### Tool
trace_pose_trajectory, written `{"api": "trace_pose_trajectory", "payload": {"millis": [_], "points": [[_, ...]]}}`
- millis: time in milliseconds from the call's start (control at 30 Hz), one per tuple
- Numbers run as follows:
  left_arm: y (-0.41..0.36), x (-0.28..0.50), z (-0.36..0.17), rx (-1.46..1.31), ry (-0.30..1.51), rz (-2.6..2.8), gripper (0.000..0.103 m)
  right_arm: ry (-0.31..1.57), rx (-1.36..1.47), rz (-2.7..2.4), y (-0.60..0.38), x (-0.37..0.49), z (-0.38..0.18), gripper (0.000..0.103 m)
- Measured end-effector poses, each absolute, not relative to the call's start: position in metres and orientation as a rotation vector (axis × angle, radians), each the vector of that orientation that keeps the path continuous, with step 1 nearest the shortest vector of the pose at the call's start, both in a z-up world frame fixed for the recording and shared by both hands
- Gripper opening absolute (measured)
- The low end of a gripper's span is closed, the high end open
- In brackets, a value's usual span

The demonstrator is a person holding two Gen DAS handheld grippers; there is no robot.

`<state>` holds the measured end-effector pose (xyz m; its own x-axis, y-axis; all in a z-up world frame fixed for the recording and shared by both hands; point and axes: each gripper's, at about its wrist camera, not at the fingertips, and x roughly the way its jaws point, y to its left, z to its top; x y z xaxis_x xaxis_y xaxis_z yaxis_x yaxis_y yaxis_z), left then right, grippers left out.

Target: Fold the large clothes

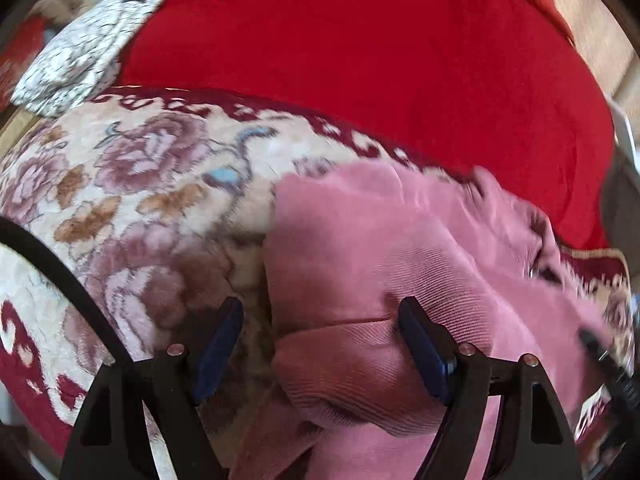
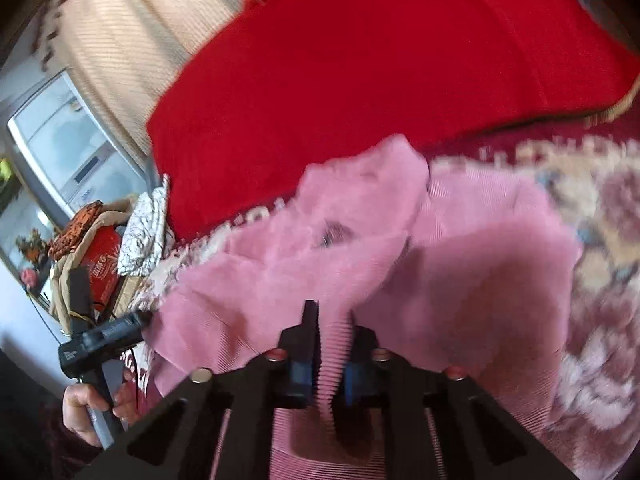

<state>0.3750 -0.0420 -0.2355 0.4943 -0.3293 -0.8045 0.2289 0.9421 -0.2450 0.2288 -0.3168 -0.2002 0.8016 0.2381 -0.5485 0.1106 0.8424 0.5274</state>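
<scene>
The largest surface before me is the red blanket [image 1: 360, 60], filling the far half of both wrist views. In front of it lies the floral rug [image 1: 140, 184], cream with mauve roses and a dark red border, its pattern blurred in the right wrist view.

On the rug lies the pink ribbed garment [image 1: 360, 240], the item I am folding. It is bunched and creased rather than flat, its far edge reaching the rug's red border just short of the blanket. In the left wrist view it fills the lower right; in the right wrist view it fills the centre.

A black-and-white patterned cloth [image 1: 76, 56] lies crumpled at the far left, at the blanket's corner. In the right wrist view a white cabinet [image 2: 60, 148] and a heap of mixed items [image 2: 92, 248] stand at the left edge.

My left tongs [image 1: 320, 320] are spread wide and point steeply down. The garment's left edge lies between the fingers, the right finger over the fabric and the left finger over bare rug; neither presses on the cloth.

My right tongs [image 2: 330, 328] are pressed together on a ribbed fold of the garment, which stands up between the pads.

The person's hand [image 2: 86, 408] grips the left tool's handle at the lower left of the right wrist view.
</scene>
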Motion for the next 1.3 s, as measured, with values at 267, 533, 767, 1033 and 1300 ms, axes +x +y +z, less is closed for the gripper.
{"api": "trace_pose_trajectory", "payload": {"millis": [267, 533, 767, 1033, 1300], "points": [[-0.057, 0.349, -0.202, -0.037, 0.875, -0.459, 0.08, 0.556, 0.545, -0.102, -0.352, 0.208, -0.19, 0.005], [-0.077, 0.362, -0.236, 0.101, 0.981, -0.383, 0.08, 0.654, 0.827, 0.065, -0.386, 0.206, -0.208, 0.02], [-0.088, 0.353, -0.245, 0.205, 0.968, -0.361, 0.08, 0.632, 0.847, 0.14, -0.375, 0.201, -0.209, 0.086], [-0.087, 0.348, -0.247, 0.222, 0.943, -0.357, 0.08, 0.755, 0.63, 0.115, -0.322, 0.233, -0.226, 0.034], [-0.095, 0.338, -0.227, 0.255, 0.863, -0.357, 0.08, 0.524, 0.455, 0.091, -0.305, 0.197, -0.18, 0.005]]}}
